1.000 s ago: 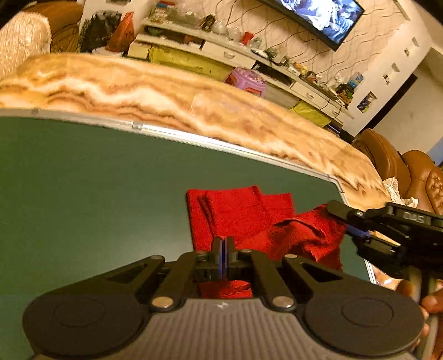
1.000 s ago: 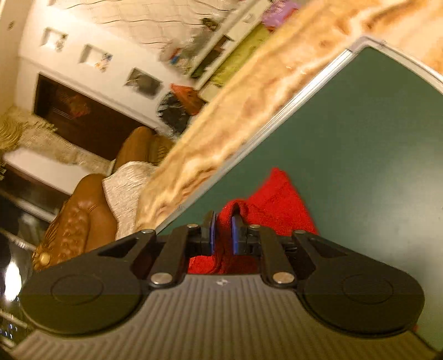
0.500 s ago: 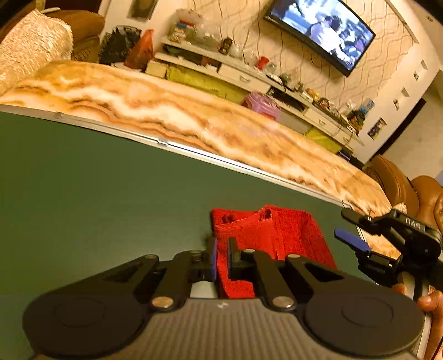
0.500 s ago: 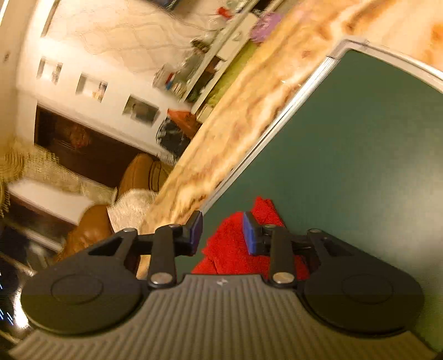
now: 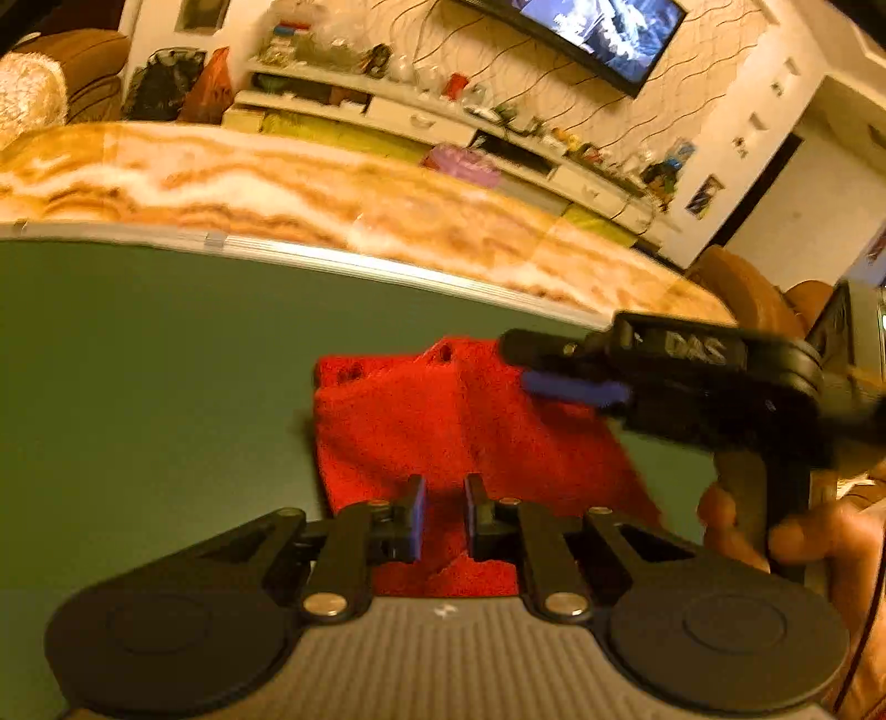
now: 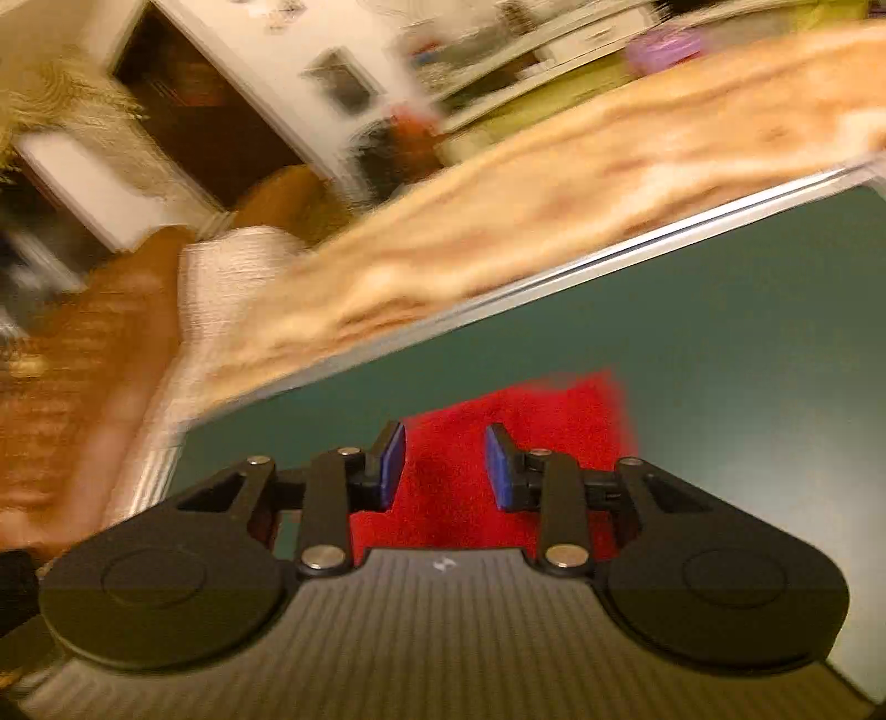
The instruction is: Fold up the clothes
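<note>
A red cloth [image 5: 454, 421] lies folded in a flat rectangle on the green mat [image 5: 138, 360]. My left gripper [image 5: 443, 515] hovers at its near edge. Its jaws are opening, with a narrow gap between them; the cloth shows below the gap and the pads do not press on it. My right gripper [image 5: 518, 363] reaches in from the right over the cloth's far right part, held by a person's hand [image 5: 736, 531]. In the blurred right wrist view the right gripper [image 6: 443, 465] stands apart over the red cloth [image 6: 531, 410], jaws closing slightly, nothing pinched.
The green mat [image 6: 747, 332] has a metal rim and rests on a marble-patterned table [image 5: 277, 188]. Behind the table are a low white shelf unit [image 5: 421, 116], a wall television [image 5: 592, 33] and brown leather seats [image 5: 742, 293].
Both grippers were shut on the bunched red cloth and have let go. The cloth now lies flat and folded. The right gripper has rolled and swung in over the cloth.
</note>
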Tool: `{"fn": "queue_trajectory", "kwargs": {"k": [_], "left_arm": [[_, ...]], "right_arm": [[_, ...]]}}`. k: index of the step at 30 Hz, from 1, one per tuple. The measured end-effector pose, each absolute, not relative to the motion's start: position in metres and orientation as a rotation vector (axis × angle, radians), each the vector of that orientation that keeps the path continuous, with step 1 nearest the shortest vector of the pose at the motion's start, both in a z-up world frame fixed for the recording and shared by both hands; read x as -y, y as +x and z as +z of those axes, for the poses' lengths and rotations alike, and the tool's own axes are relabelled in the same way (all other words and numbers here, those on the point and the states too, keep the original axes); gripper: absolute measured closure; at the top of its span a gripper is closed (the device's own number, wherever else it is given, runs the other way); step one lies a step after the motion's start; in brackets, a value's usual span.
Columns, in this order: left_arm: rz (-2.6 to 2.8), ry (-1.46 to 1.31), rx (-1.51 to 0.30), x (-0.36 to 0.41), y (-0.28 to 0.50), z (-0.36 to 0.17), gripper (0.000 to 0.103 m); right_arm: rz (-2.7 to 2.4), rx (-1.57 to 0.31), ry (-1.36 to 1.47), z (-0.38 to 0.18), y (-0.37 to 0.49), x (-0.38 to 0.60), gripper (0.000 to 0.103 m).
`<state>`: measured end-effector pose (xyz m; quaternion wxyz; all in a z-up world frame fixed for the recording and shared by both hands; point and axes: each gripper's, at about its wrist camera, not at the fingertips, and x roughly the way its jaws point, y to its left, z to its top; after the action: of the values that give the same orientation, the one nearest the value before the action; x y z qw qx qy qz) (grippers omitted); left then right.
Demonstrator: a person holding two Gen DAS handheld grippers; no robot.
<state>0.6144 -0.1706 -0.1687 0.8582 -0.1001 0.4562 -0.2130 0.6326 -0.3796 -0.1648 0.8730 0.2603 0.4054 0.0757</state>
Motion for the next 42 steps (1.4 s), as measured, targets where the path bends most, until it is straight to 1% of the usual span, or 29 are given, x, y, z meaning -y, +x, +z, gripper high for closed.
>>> {"fn": "queue_trajectory", "kwargs": {"k": [1, 2, 5, 10, 12, 13, 17, 19, 22, 24, 25, 26, 27, 29, 34, 39, 41, 42], "left_arm": [[-0.435, -0.216, -0.96, 0.168, 0.614, -0.172, 0.089], [-0.428, -0.228, -0.957, 0.165, 0.614, -0.174, 0.089], [-0.371, -0.26, -0.942, 0.155, 0.616, -0.175, 0.089], [-0.357, -0.309, -0.886, 0.141, 0.611, -0.166, 0.088], [-0.34, -0.329, -0.86, 0.135, 0.608, -0.163, 0.08], [-0.335, -0.333, -0.857, 0.134, 0.609, -0.163, 0.075], [-0.398, -0.308, -0.861, 0.141, 0.608, -0.164, 0.074], [-0.441, -0.258, -0.847, 0.15, 0.601, -0.163, 0.074], [-0.472, -0.178, -0.842, 0.165, 0.592, -0.164, 0.074], [-0.473, -0.145, -0.85, 0.172, 0.59, -0.167, 0.074], [-0.471, -0.136, -0.853, 0.174, 0.589, -0.168, 0.074], [-0.471, -0.134, -0.857, 0.174, 0.589, -0.169, 0.074], [-0.473, -0.136, -0.861, 0.174, 0.588, -0.17, 0.074], [-0.471, -0.133, -0.861, 0.174, 0.587, -0.171, 0.074], [-0.468, -0.106, -0.847, 0.175, 0.58, -0.171, 0.074], [-0.465, -0.104, -0.797, 0.176, 0.574, -0.164, 0.074], [-0.486, -0.107, -0.783, 0.178, 0.576, -0.162, 0.074], [-0.491, -0.104, -0.787, 0.18, 0.581, -0.163, 0.074]], "right_arm": [[0.14, -0.842, 0.53, -0.166, 0.633, 0.383, 0.07], [0.154, -0.838, 0.548, -0.167, 0.633, 0.386, 0.07], [0.185, -0.839, 0.547, -0.165, 0.631, 0.386, 0.068], [0.254, -0.817, 0.501, -0.152, 0.626, 0.376, 0.068], [0.308, -0.815, 0.468, -0.148, 0.621, 0.37, 0.068], [0.33, -0.832, 0.416, -0.146, 0.623, 0.361, 0.068], [0.335, -0.859, 0.192, -0.142, 0.622, 0.324, 0.068], [0.344, -0.864, 0.204, -0.14, 0.621, 0.321, 0.068], [0.345, -0.923, 0.338, -0.144, 0.632, 0.329, 0.068], [0.335, -0.951, 0.32, -0.147, 0.639, 0.327, 0.068], [0.325, -0.963, 0.297, -0.149, 0.644, 0.324, 0.074], [0.321, -0.97, 0.274, -0.154, 0.649, 0.321, 0.082], [0.312, -0.971, 0.246, -0.154, 0.65, 0.318, 0.096], [0.312, -0.959, 0.217, -0.151, 0.651, 0.315, 0.098], [0.31, -0.922, 0.234, -0.144, 0.654, 0.31, 0.098], [0.284, -0.959, 0.253, -0.157, 0.666, 0.305, 0.096], [0.279, -0.95, 0.262, -0.158, 0.666, 0.305, 0.092], [0.288, -0.948, 0.268, -0.157, 0.665, 0.305, 0.085]]}}
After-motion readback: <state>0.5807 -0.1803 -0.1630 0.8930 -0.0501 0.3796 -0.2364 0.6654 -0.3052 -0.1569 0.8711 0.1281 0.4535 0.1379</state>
